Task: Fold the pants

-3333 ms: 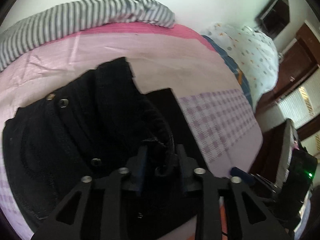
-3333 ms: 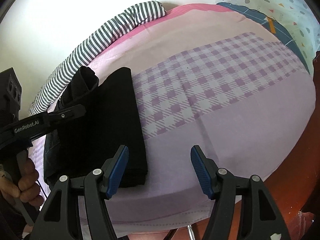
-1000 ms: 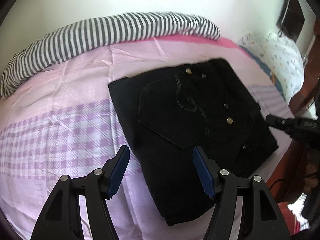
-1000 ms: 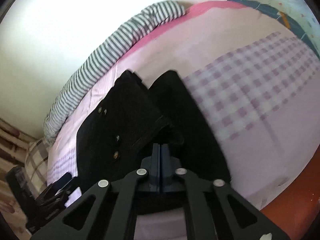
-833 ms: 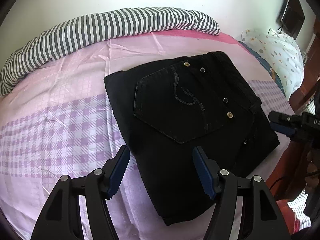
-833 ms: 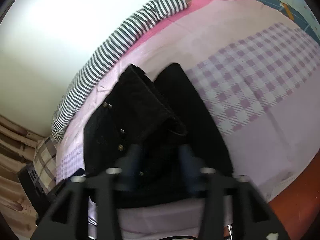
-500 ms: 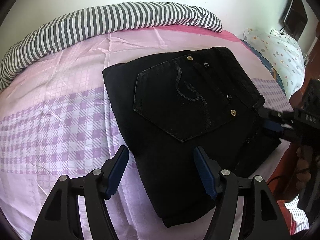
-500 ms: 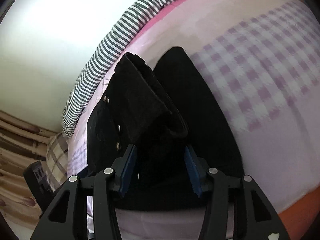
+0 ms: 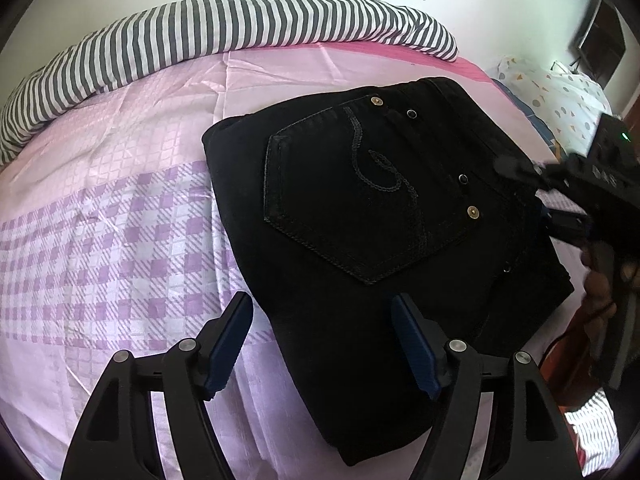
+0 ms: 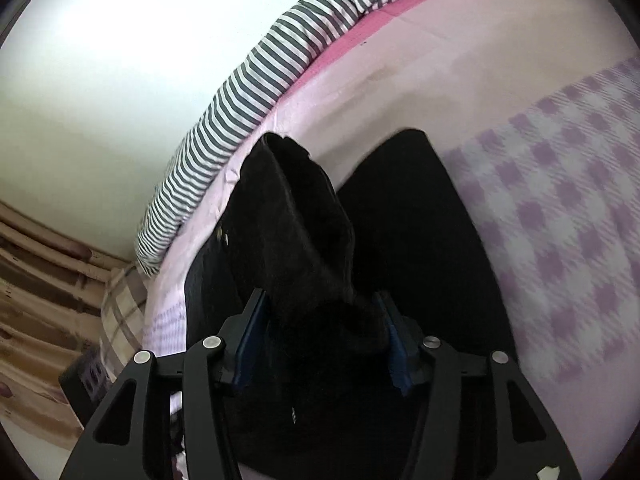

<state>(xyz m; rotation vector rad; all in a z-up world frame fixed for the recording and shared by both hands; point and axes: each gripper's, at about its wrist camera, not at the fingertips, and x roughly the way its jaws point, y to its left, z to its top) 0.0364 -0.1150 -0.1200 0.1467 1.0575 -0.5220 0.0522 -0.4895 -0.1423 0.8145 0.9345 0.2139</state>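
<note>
My left tongs point(image 9: 322, 344) are opening over the folded pants point(image 9: 372, 216); right tongs point(image 10: 320, 336) straddle a fold, half-open.

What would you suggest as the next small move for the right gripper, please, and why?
Probably draw the right gripper back off the black pants: they already lie folded on the pink bedspread, and its pads look parted around the raised fold rather than pinching it.

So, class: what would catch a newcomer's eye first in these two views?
The black pants, folded with a stitched back pocket up, lie on the pink checked bedsheet. A striped blanket runs along the bed's far edge. The right gripper straddles a raised fold of the pants.
</note>
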